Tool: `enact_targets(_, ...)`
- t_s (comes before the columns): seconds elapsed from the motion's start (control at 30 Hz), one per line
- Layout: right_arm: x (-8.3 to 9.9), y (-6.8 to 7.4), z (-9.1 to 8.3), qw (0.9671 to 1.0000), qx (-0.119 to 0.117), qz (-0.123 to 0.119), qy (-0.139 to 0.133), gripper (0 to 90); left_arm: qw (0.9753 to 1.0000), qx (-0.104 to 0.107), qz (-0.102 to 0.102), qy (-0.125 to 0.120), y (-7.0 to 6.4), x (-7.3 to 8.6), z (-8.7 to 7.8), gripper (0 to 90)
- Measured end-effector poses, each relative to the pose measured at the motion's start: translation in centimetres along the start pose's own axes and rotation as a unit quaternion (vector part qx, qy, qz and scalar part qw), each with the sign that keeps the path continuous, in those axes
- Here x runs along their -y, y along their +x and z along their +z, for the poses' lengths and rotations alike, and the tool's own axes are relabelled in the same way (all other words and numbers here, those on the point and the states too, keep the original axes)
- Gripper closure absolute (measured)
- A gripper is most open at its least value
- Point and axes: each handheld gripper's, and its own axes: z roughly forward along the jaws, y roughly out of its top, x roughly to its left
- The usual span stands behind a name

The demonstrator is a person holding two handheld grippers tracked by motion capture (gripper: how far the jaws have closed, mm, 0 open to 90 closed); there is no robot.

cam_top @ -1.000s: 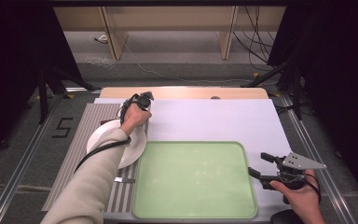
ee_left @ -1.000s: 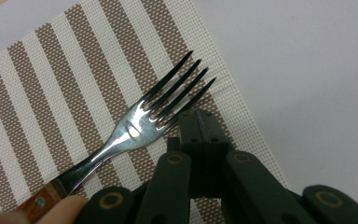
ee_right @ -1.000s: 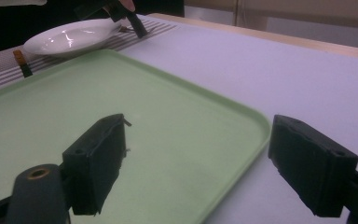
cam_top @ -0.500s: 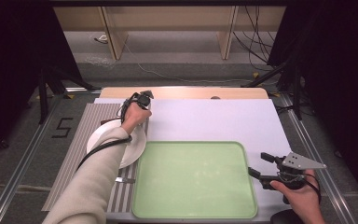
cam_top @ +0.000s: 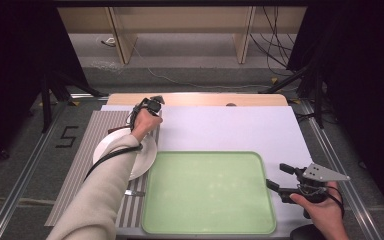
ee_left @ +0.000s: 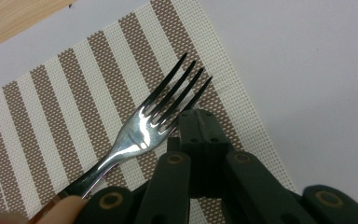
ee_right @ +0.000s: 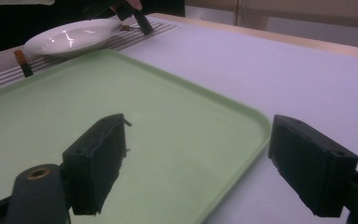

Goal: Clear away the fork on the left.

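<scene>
The green tray [cam_top: 207,192] sits at the near edge of the table and serves as the landmark. Left of the tray, a sleeved forearm reaches forward over a white plate [cam_top: 115,150] that touches the tray's left rim, and the left hand [cam_top: 146,121] is bent down at the wrist beyond the plate. It points the left gripper [ee_left: 199,122] at the far right part of the striped placemat [ee_left: 65,102]. In the left gripper view the jaws are pressed together with no gap, their tips resting just beside the tines of a fork [ee_left: 144,130]. The fork lies flat on the mat, tines toward the mat's corner; the tips seem to touch the fork's edge, though I cannot be sure. Right of the tray, the right hand [cam_top: 320,212] rests low by the tray's near right corner, holding the right gripper [cam_top: 280,177] level and aimed at the tray. Its jaws are spread wide with nothing between them, the tray's rim showing in the gap.
</scene>
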Motion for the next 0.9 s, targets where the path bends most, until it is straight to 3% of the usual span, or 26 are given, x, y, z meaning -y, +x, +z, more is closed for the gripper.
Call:
enact_targets(0.4, 0.0, 0.0, 0.0, 1.0000, 0.000, 0.000, 0.000, 20.1, 1.0000, -0.004, -0.005, -0.006, 0.3, -0.3, 0.2, 88.9)
enact_targets(0.5, 0.0, 0.0, 0.0, 1.0000, 0.000, 0.000, 0.000, 20.0, 1.0000, -0.003, 0.006, -0.004, 0.5, -0.2, 0.1, 87.1)
enact_targets(0.7, 0.0, 0.0, 0.0, 1.0000, 0.000, 0.000, 0.000, 20.0, 0.9997, 0.018, 0.007, -0.015, 1.3, 0.2, -0.9, 76.7)
enact_targets(0.9, 0.0, 0.0, 0.0, 1.0000, 0.002, -0.001, 0.000, 20.1, 0.9989, 0.017, 0.029, -0.034, 3.7, 1.0, -2.4, 61.9)
